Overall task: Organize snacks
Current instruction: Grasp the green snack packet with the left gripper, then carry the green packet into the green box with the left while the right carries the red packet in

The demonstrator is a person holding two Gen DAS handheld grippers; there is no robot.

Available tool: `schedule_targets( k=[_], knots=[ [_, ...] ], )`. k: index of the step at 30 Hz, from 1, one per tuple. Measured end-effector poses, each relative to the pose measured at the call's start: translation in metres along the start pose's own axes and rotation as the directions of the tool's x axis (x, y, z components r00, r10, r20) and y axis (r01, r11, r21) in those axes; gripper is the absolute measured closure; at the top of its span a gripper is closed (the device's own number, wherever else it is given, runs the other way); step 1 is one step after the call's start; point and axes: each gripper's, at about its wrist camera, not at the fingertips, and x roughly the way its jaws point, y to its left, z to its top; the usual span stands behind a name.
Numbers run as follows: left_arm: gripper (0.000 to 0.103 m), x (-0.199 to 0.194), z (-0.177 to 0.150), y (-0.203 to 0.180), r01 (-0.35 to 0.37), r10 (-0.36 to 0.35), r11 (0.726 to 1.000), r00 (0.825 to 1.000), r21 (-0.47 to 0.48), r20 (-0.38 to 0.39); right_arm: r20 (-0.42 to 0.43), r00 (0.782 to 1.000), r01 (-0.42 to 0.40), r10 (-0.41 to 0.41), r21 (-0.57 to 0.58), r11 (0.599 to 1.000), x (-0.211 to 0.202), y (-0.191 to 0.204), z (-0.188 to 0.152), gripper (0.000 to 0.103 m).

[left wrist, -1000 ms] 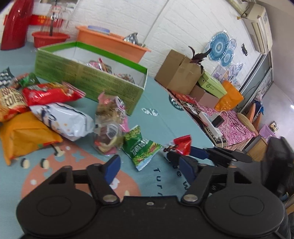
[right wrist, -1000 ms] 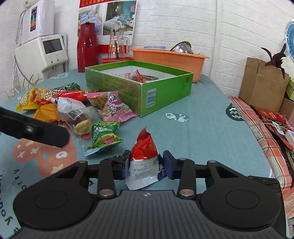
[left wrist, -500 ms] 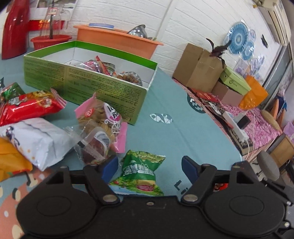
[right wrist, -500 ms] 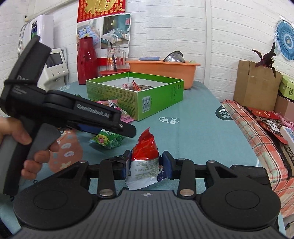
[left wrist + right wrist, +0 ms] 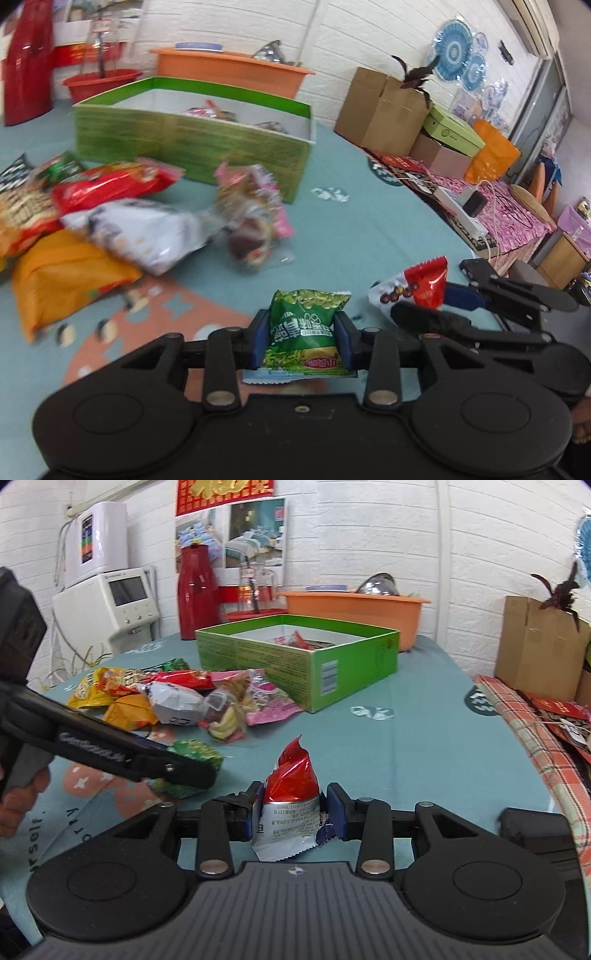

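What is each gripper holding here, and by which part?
Left gripper pinches the small green snack packet across its middle. Right gripper pinches the red-and-silver foil snack packet across its lower half.

The left claw [image 5: 192,775] has the word "GenRobot.AI" in pale letters along its black side. The teal cloth on the worktop [image 5: 424,746] shows the letters "self" at the near left edge. The green snack bag [image 5: 304,334] has white Chinese writing, too blurry to read.

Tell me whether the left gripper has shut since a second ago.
Yes. The left gripper, open over the teal tablecloth before, is now shut on the green snack packet.
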Motion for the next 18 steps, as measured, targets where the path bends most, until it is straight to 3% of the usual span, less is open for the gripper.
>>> schedule_targets(
  k=[2, 4, 5, 8, 10, 16, 18],
  knots=[
    [0.019, -0.007, -0.004, 0.007, -0.008, 0.008, 1.000, 1.000, -0.022, 0.009, -0.008, 1.000, -0.009, 0.009, -0.016, 1.000, 0.006, 0.006, 0.000, 0.036],
    [0.001, -0.012, -0.004, 0.008, -0.015, 0.015, 1.000, 1.000, -0.025, 0.016, -0.017, 1.000, -0.001, 0.001, -0.025, 1.000, 0.010, 0.009, 0.002, 0.033],
    [0.000, -0.012, -0.004, 0.008, -0.018, 0.018, 1.000, 1.000, -0.023, 0.021, -0.021, 1.000, 0.001, -0.001, -0.025, 1.000, 0.011, 0.009, 0.004, 0.032],
    [0.000, -0.010, -0.004, 0.005, -0.003, 0.003, 1.000, 1.000, -0.012, 0.022, -0.026, 0.999, 0.018, -0.019, -0.039, 0.999, 0.009, 0.009, 0.003, 0.024],
    [0.000, -0.008, -0.004, 0.004, 0.004, -0.004, 1.000, 1.000, -0.002, 0.026, -0.035, 0.999, 0.027, -0.029, -0.046, 0.999, 0.008, 0.009, 0.002, 0.012],
    [0.000, -0.007, -0.006, 0.005, 0.020, -0.021, 1.000, 0.999, 0.012, 0.035, -0.066, 0.996, 0.050, -0.055, -0.083, 0.995, 0.011, 0.013, 0.000, 0.014],
    [0.020, -0.006, -0.006, 0.006, 0.017, -0.018, 1.000, 0.999, 0.026, 0.034, -0.066, 0.996, 0.059, -0.066, -0.110, 0.992, 0.011, 0.016, -0.001, 0.018]
  ],
)
